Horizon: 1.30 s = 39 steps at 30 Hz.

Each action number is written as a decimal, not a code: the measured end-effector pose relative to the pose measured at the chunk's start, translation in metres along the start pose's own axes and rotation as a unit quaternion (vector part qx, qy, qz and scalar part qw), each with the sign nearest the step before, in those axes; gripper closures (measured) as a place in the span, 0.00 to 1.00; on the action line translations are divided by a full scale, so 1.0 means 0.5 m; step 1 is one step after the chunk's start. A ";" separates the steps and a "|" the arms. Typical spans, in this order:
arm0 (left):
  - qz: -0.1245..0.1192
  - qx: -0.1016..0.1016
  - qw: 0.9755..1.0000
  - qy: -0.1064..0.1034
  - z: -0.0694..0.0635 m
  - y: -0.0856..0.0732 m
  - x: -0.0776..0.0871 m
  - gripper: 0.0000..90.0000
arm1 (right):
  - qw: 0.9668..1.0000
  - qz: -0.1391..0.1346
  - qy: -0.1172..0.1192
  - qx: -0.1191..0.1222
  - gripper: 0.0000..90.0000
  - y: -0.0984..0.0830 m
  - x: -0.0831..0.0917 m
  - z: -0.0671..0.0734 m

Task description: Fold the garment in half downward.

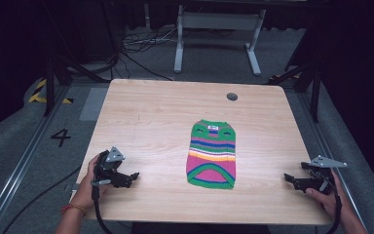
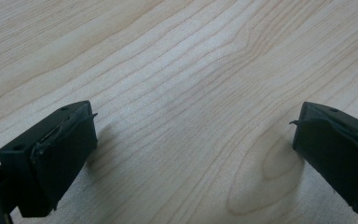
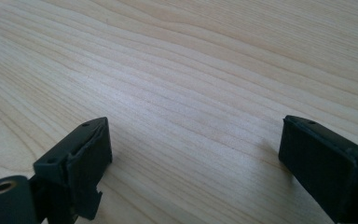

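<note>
Knitwear is lying flat in the middle of the worktop (image 1: 141,117) — a small striped sweater (image 1: 212,154) in green, pink, orange and blue, spread out with its neck end toward the far edge and its hem toward the person. Nothing is touching it. The left tool (image 1: 132,176) is resting near the worktop's near-left corner, well apart from the sweater, and in the left gripper view its jaws are standing wide with only bare wood grain between them. The right tool (image 1: 289,178) is sitting near the near-right edge, likewise well apart from the garment, and the right gripper view is showing its jaws equally wide over empty wood. Judging from this, the handling of the sweater is not yet begun — no fold, no lifted edge, no grip. Everything is remaining to do: both tools are needing to close in on the garment from either side before any work on it
</note>
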<state>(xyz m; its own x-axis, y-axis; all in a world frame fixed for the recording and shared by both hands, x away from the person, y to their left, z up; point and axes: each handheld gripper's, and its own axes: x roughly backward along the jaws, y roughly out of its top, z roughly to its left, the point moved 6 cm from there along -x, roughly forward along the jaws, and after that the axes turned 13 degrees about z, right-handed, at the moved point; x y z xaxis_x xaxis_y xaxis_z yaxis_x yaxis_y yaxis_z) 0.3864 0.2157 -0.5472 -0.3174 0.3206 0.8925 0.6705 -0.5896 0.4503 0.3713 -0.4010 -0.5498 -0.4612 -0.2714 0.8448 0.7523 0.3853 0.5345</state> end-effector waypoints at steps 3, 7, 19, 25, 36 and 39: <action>0.001 -0.001 1.000 0.001 -0.001 -0.001 0.001 0.00 | 1.000 0.000 0.000 0.002 0.11 0.000 0.000 -0.001; -0.001 -0.003 1.000 0.002 -0.001 -0.003 0.002 0.01 | 1.000 0.001 0.000 0.002 0.11 -0.001 0.001 -0.002; -0.007 -0.026 1.000 -0.016 0.010 0.026 0.008 0.26 | 1.000 0.002 0.018 -0.002 0.21 0.017 0.020 -0.023; -0.003 -0.037 0.999 -0.012 0.015 0.079 0.008 0.33 | 1.000 -0.016 0.017 0.010 0.30 0.059 0.037 -0.021; -0.027 -0.053 0.998 -0.004 0.011 0.175 -0.014 0.41 | 0.997 -0.026 0.031 0.061 0.40 0.157 0.017 0.039; -0.032 -0.054 0.998 -0.002 0.013 0.195 -0.021 0.41 | 0.997 -0.028 0.034 0.070 0.42 0.184 0.008 0.052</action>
<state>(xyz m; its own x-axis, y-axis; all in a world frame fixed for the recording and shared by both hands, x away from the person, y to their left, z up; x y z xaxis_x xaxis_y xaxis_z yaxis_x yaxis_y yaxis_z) 0.4596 0.1596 -0.5129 -0.3551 0.3624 0.8618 0.5723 -0.6447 0.5069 0.4264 -0.3436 -0.4964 -0.4629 -0.3536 0.8129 0.6510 0.4868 0.5824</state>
